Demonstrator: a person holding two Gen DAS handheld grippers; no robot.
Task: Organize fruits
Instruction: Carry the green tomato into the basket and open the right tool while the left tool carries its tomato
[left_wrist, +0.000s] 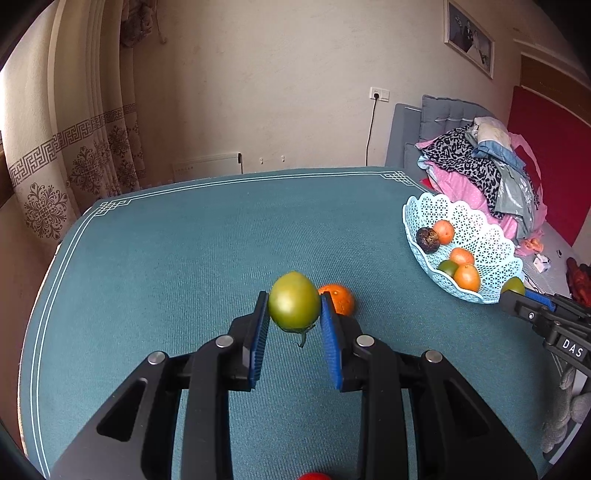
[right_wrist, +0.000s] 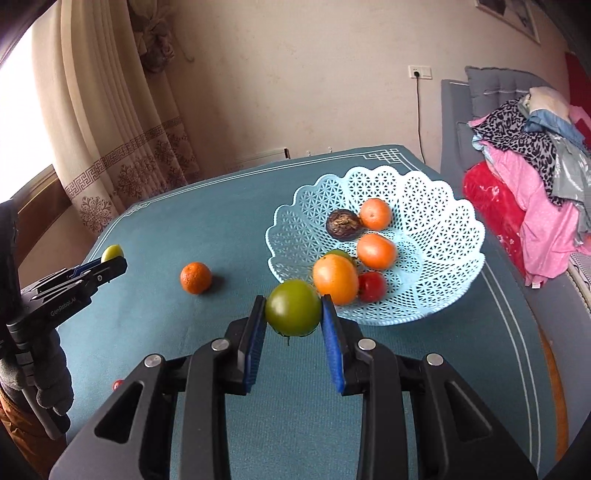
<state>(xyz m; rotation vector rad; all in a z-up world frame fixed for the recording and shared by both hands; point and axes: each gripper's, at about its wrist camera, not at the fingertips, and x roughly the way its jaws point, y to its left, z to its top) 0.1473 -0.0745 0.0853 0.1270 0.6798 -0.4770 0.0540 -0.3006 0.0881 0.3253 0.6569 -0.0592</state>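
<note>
Now each tool is clamped on a green tomato: left tool, right tool near the basket. Several fruits lie inside; one orange waits on the counter.

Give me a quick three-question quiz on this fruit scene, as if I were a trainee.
1. True or false: both grippers hold a green fruit.
2. What lies loose on the table between the grippers? A) banana B) orange C) grapes
3. What holds the sorted fruit?

Key:
1. True: left gripper, right gripper, each shut on a green tomato.
2. B, the orange.
3. The blue basket.
</note>
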